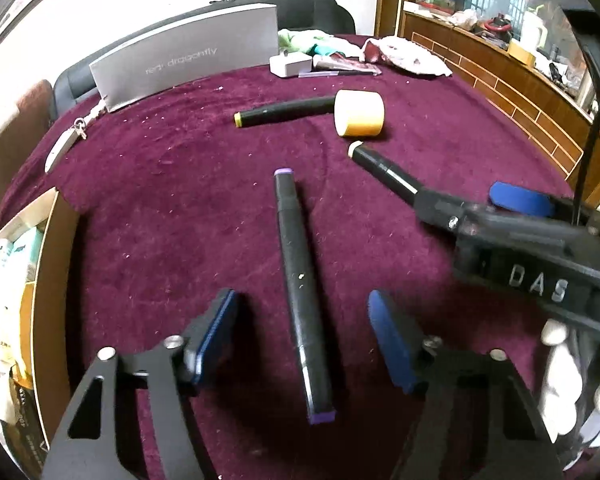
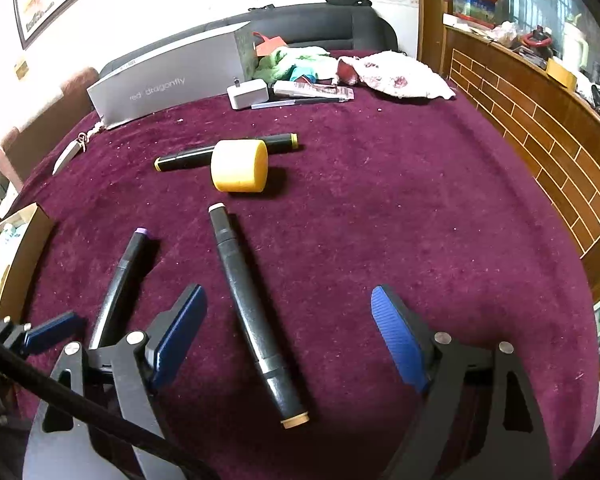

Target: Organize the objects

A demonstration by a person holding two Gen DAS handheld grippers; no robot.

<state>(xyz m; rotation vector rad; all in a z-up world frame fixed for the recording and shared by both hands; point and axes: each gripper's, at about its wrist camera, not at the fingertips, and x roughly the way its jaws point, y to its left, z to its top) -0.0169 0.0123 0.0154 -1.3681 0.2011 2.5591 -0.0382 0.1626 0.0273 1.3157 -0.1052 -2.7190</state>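
Three black markers lie on your maroon worktop (image 2: 380,208). Your left gripper (image 1: 302,336) has its fingers apart, straddling the purple-capped marker (image 1: 300,288) without touching it. Your right gripper (image 2: 286,336) stands wide open around the cream-capped marker (image 2: 256,316). Farther back, the yellow-capped marker (image 2: 180,159) lies behind a yellow cylinder (image 2: 240,166).

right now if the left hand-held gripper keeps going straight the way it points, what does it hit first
Most likely the purple-capped marker, which lies lengthwise between the open fingers of the left hand-held gripper. The gripper points down, so the maroon tablecloth lies just under the marker.
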